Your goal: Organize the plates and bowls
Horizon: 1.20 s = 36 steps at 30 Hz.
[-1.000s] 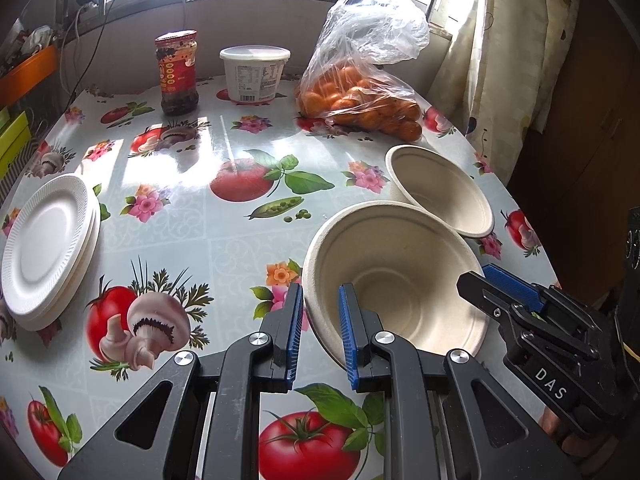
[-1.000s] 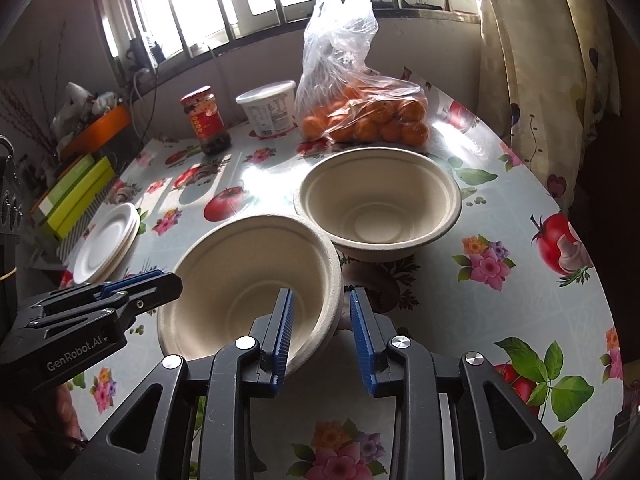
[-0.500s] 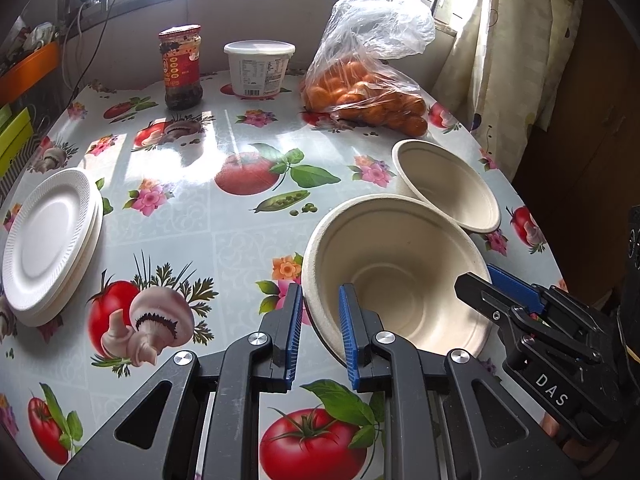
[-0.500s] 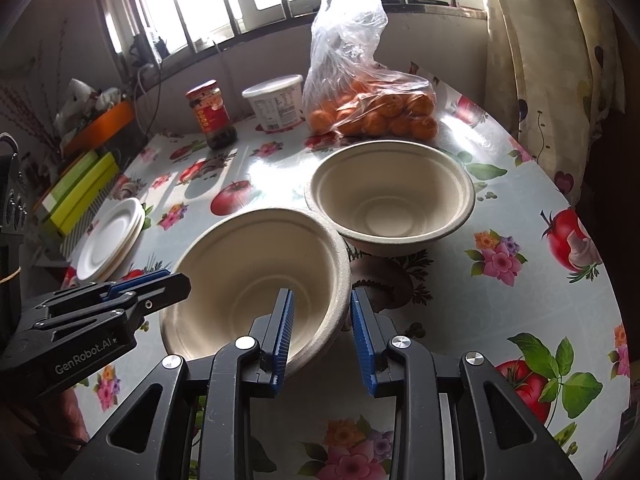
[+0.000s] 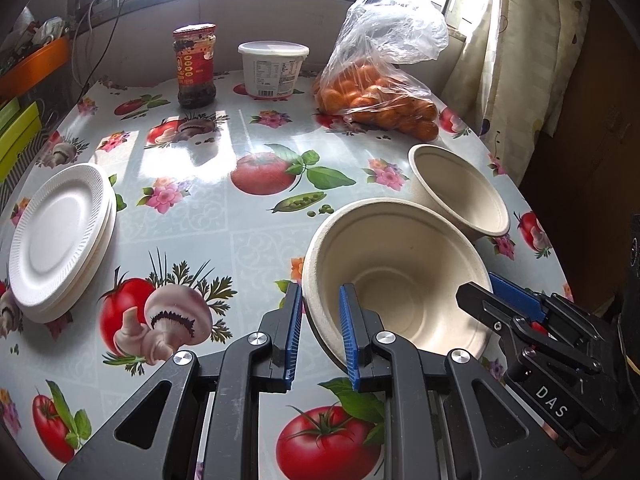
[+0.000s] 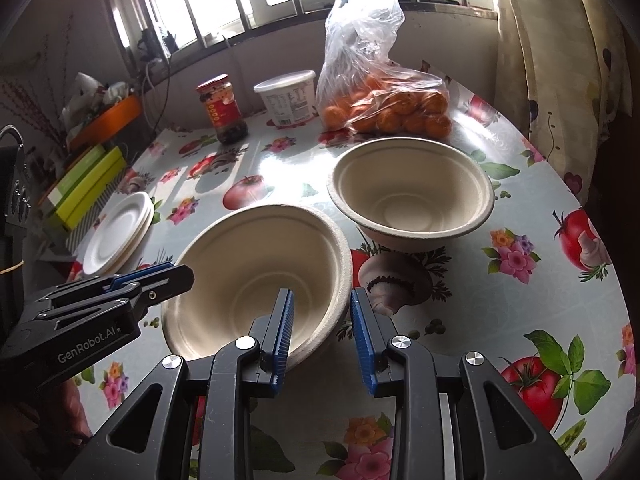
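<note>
2 claws share 1 bowl, and that shared hold is the main risk. The near bowl (image 5: 394,276) hangs lifted and tilted, its far rim just beside the far bowl (image 6: 412,194), which sits on the worktop (image 5: 200,208) in front of the orange bag (image 5: 376,92). The left claw (image 5: 318,334) is clenched on the near bowl's left rim, 1 pad inside and 1 outside. The right claw (image 6: 322,338) straddles the near bowl's right rim; its inner pad lies against the wall, but a gap shows at the outer pad, so I cannot tell whether it truly pinches.

My judgement is that the next step is nesting the near bowl into the far bowl. The bowls look like thin moulded pulp, so 2 hands pulling unevenly could bend or crease the rim, or twist it out of the looser right hold. If that happens, the near bowl swings from the left claw alone and may drop onto the worktop.

Coming in low, the near bowl's foot could catch the far bowl's rim and shove it toward the orange bag or the worktop edge to its right. A tilted release would leave the near bowl perched askew rather than seated.

Left of the near bowl, well apart, the plates (image 5: 60,236) already lie stacked and face little risk.
</note>
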Tool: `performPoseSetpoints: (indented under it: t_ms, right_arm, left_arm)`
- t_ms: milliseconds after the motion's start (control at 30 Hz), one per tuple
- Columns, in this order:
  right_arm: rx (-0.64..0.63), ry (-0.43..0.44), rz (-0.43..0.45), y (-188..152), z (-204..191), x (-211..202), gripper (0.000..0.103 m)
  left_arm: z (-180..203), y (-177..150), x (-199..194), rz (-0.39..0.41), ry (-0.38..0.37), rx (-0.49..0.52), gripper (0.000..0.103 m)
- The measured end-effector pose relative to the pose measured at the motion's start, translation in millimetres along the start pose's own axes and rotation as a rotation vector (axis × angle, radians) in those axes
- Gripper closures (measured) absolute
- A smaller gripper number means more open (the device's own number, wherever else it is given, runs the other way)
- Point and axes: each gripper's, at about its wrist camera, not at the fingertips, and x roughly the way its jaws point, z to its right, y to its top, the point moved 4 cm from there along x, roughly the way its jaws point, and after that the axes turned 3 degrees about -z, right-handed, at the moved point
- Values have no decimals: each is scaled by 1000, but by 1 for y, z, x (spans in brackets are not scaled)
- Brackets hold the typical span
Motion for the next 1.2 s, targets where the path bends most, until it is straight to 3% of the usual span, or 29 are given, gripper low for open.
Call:
performPoseSetpoints:
  t_ms: [300,400,467,833,1200]
  right_arm:
    - [0,3,2,-1,-3,-1,74]
    - [11,-2,9,-1,-1,-4,65]
    - [19,2,11,-2,0,-6,65]
    - [29,12,43,0,5,-24,64]
    - [54,-37,81,5,27,-49,63]
  left_arm:
    - [-2,-1,-4,5,5,-1,83]
    - [0,0,-10,15,14,4,80]
    - [0,0,-13,21,17,0,76]
    - [12,3,-31,56,16,18,76]
    - [37,15,-37,69,-25,54,76]
